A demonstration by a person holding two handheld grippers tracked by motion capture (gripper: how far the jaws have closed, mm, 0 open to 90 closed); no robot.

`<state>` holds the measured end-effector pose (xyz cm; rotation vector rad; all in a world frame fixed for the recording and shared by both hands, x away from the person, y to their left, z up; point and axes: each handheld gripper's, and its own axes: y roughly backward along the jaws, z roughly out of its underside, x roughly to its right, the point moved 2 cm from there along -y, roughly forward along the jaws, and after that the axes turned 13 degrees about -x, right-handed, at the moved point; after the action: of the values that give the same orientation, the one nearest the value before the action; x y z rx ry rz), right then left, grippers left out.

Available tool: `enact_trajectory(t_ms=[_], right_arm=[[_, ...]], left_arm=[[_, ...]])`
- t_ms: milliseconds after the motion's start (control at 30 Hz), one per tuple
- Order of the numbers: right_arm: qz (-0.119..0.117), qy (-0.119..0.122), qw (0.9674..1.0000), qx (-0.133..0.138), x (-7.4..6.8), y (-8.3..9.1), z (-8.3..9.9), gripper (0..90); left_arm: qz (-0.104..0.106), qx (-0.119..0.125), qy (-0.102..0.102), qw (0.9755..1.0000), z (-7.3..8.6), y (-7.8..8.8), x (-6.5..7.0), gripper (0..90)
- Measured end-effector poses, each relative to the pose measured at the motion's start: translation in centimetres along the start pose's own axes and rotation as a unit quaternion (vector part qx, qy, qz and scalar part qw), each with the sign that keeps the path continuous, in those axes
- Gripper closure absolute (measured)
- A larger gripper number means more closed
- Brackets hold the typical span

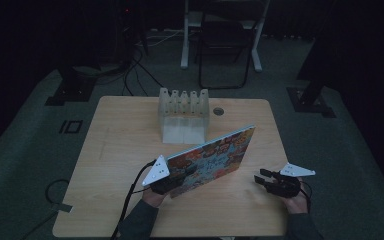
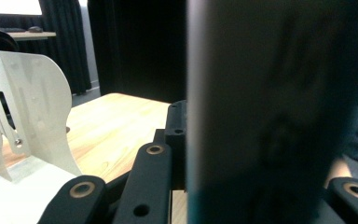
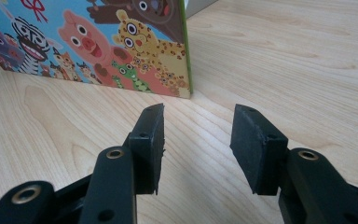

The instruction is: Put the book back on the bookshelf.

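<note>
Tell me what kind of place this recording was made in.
Probably a dim lab or studio set up for recording: a lone wooden table on grey carpet, cables across the floor, black stands, dark curtains and a folding chair behind.

The book (image 3: 98, 42) carries a multicoloured cartoon-animal cover: pink pig, spotted yellow leopard, striped zebra and green frog on a light blue ground, with a green spine edge. The bench (image 1: 120, 150) is pale wood with visible grain. The rack (image 1: 184, 116) at the far edge is translucent white. Both grippers' jaws are black.
</note>
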<state>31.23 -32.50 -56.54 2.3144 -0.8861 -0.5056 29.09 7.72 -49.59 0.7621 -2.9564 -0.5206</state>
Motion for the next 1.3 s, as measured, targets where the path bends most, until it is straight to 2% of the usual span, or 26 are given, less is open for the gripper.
enact_trajectory(t_ms=[167, 500, 600, 833, 967, 1133, 1300], right_arm=[[0.000, -0.002, 1.0000, -0.003, 0.1, -0.1, 0.1, 53.6], [0.017, 0.009, 0.9993, -0.031, -0.1, -0.9, 0.3, 52.2], [0.018, 0.009, 0.9992, -0.035, -0.1, -1.0, 0.4, 52.2], [0.022, 0.011, 0.9988, -0.041, 0.0, -1.2, 0.6, 52.1], [0.022, 0.008, 0.9988, -0.043, 0.1, -1.2, 0.7, 52.1], [0.022, 0.006, 0.9988, -0.043, 0.1, -1.3, 0.8, 52.0], [0.021, 0.003, 0.9988, -0.043, 0.2, -1.3, 0.9, 51.9]], left_arm=[[-0.002, -0.003, 0.000, 1.0000, 0.5, -0.3, -0.2, 76.0], [-0.006, -0.006, 0.011, 0.9999, 1.6, -0.7, -0.3, 74.9], [-0.007, -0.006, 0.001, 1.0000, 1.6, -0.7, 0.0, 75.5], [0.000, -0.007, 0.000, 1.0000, 1.1, -0.8, 0.5, 79.8], [-0.001, -0.013, -0.012, 0.9998, 0.8, -1.1, 1.2, 80.6], [-0.003, -0.014, -0.005, 0.9999, 0.7, -1.2, 1.2, 80.9], [-0.005, -0.011, 0.012, 0.9999, 0.8, -1.3, 1.1, 81.2]])
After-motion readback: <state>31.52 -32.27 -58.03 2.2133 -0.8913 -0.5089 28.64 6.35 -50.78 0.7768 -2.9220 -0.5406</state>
